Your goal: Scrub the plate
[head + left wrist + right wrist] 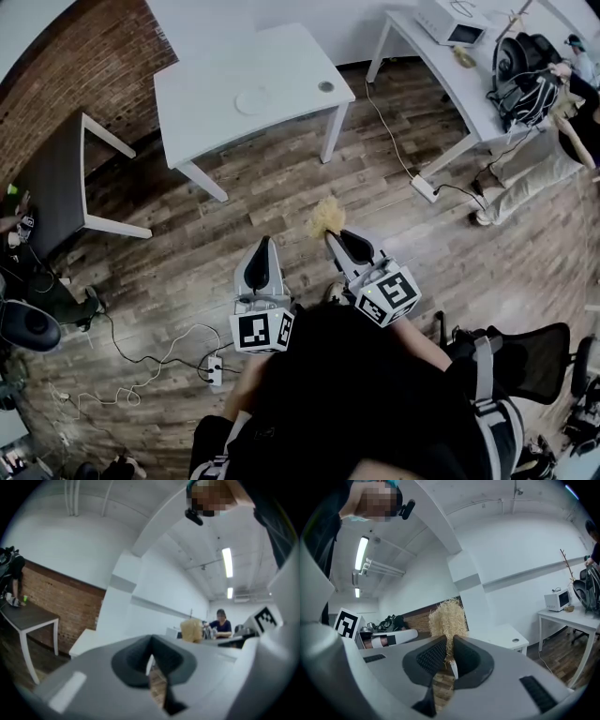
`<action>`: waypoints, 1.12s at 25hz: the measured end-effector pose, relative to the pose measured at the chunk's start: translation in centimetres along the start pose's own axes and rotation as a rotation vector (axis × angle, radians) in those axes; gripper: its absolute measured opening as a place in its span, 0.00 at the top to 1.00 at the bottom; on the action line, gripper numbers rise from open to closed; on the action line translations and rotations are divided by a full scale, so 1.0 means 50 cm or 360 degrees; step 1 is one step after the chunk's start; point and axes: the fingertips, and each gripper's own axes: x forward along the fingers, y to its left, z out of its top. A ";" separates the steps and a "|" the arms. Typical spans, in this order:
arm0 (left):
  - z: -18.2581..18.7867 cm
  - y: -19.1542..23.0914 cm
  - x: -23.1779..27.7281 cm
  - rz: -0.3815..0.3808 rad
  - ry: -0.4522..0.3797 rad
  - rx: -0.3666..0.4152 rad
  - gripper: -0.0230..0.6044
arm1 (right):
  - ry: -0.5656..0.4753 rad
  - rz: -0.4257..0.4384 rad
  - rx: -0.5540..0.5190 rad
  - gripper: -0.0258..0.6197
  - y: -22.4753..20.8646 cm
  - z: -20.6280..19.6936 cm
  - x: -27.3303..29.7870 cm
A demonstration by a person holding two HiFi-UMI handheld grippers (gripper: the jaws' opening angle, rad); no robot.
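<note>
— So, from the head view, where's the plate?
— The plate [253, 100] lies flat on the white table [216, 66], well ahead of both tools, with a small round thing [325, 86] near it. Wood floor [187, 234] lies between the table and the tools. The left gripper [263, 242] is pressed together with nothing in it. The right gripper [334, 236] pinches a straw-coloured scrubber [325, 217]. A power strip [424, 188] lies by a second table [450, 75], and the holder's dark torso fills the bottom of the frame.
— And the left gripper view?
— The pads [136, 660] meet with nothing between them. The scrubber [191, 630] shows beyond, to the right, with a brick wall [65, 602] at left. The pale slab past the jaws is probably the table, but I can't make out the plate there.
— Right gripper view?
— The jaws are closed on the scrubber's lower end, and its tuft stands up above them. The table's far corner [506, 634] shows to the right, and the tuft and jaws block the rest of it. A microwave [557, 601] sits on the far table.
</note>
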 end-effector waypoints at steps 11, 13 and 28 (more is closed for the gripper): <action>0.002 0.085 -0.019 0.0005 0.0015 -0.0022 0.96 | 0.0018 -0.0006 0.0024 0.90 0.042 -0.007 0.062; 0.006 0.107 -0.021 -0.0007 0.0012 -0.0021 0.96 | 0.0022 -0.0016 0.0021 0.90 0.054 -0.010 0.079; -0.013 0.224 -0.045 -0.0102 0.0046 -0.0075 0.96 | 0.0034 -0.0173 -0.0031 0.90 0.107 -0.026 0.167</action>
